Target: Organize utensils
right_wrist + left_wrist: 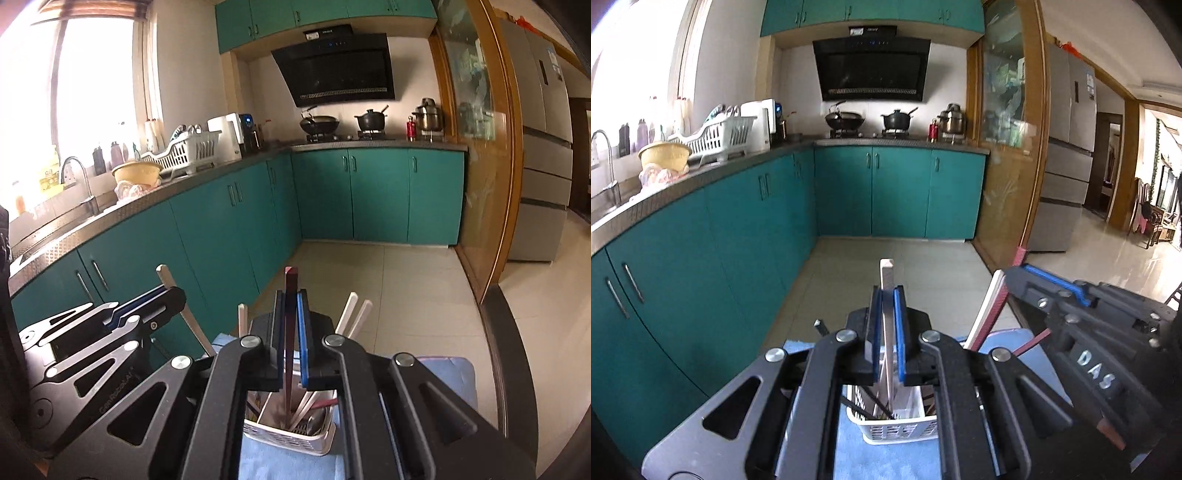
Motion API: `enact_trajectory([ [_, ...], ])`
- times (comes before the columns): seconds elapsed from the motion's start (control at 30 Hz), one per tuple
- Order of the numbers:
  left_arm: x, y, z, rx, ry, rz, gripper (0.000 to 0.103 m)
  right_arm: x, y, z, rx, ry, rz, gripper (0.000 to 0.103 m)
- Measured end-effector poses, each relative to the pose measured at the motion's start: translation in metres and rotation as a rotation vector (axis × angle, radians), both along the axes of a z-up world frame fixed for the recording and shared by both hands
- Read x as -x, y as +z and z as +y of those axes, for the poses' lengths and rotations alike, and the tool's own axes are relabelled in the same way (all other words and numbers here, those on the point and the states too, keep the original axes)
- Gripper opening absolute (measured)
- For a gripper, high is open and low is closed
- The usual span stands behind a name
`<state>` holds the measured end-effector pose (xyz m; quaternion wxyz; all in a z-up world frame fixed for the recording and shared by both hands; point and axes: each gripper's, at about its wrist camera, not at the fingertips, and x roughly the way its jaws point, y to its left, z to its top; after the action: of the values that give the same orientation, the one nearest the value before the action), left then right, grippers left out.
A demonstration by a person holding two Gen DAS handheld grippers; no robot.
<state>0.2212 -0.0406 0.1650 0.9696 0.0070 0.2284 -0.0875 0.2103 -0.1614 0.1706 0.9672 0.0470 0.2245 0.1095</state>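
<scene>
My left gripper [887, 295] is shut on a white chopstick [887, 273] held upright, its lower end inside a white slotted utensil basket [899, 430]. My right gripper [290, 299] is shut on a dark red chopstick [290, 284], also upright, reaching down into the same basket [288, 437]. The basket holds several more white, red and dark utensils and stands on a blue cloth [886, 461]. The right gripper shows at the right of the left wrist view [1082, 332]; the left gripper shows at the left of the right wrist view [110, 325].
Teal kitchen cabinets [701, 258] run along the left and far wall under a counter with a sink, a yellow bowl [665, 155] and a dish rack [716, 136]. Pots sit on the stove [871, 125]. A fridge [1067, 147] stands to the right. Tiled floor lies ahead.
</scene>
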Motion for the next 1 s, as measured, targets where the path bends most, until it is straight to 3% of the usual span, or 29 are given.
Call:
enact_trajectory([
  [0.07,0.001,0.0,0.003,0.009,0.011,-0.001,0.024,0.002,0.001,-0.004,-0.017,-0.005,-0.002,0.018],
  [0.1,0.003,0.0,0.007,0.021,0.014,-0.009,0.039,0.005,0.003,-0.006,-0.031,-0.001,-0.008,0.02],
  [0.23,0.018,0.005,0.015,0.046,0.018,-0.035,0.048,0.023,0.012,-0.019,-0.055,-0.014,-0.045,0.027],
  [0.3,0.03,0.008,0.02,0.054,0.021,-0.058,0.058,0.037,0.017,-0.028,-0.084,-0.022,-0.075,0.042],
  [0.4,0.048,0.008,0.025,0.063,0.019,-0.082,0.066,0.061,0.02,-0.039,-0.111,-0.022,-0.117,0.05],
  [0.57,0.077,0.003,0.034,0.065,0.043,-0.127,0.086,0.093,0.018,-0.042,-0.089,-0.034,-0.163,0.073],
  [0.63,0.092,0.004,0.038,0.043,0.079,-0.167,0.099,0.103,0.018,-0.042,-0.066,-0.053,-0.19,0.093],
  [0.73,0.11,0.005,0.039,-0.013,0.121,-0.194,0.099,0.127,0.017,-0.038,-0.001,-0.135,-0.278,0.1],
  [0.83,0.129,0.001,0.04,-0.045,0.136,-0.198,0.099,0.142,0.01,-0.037,0.058,-0.196,-0.271,0.1],
  [1.0,0.168,-0.015,0.042,-0.067,0.172,-0.221,0.099,0.17,-0.02,-0.038,0.062,-0.209,-0.234,0.1],
])
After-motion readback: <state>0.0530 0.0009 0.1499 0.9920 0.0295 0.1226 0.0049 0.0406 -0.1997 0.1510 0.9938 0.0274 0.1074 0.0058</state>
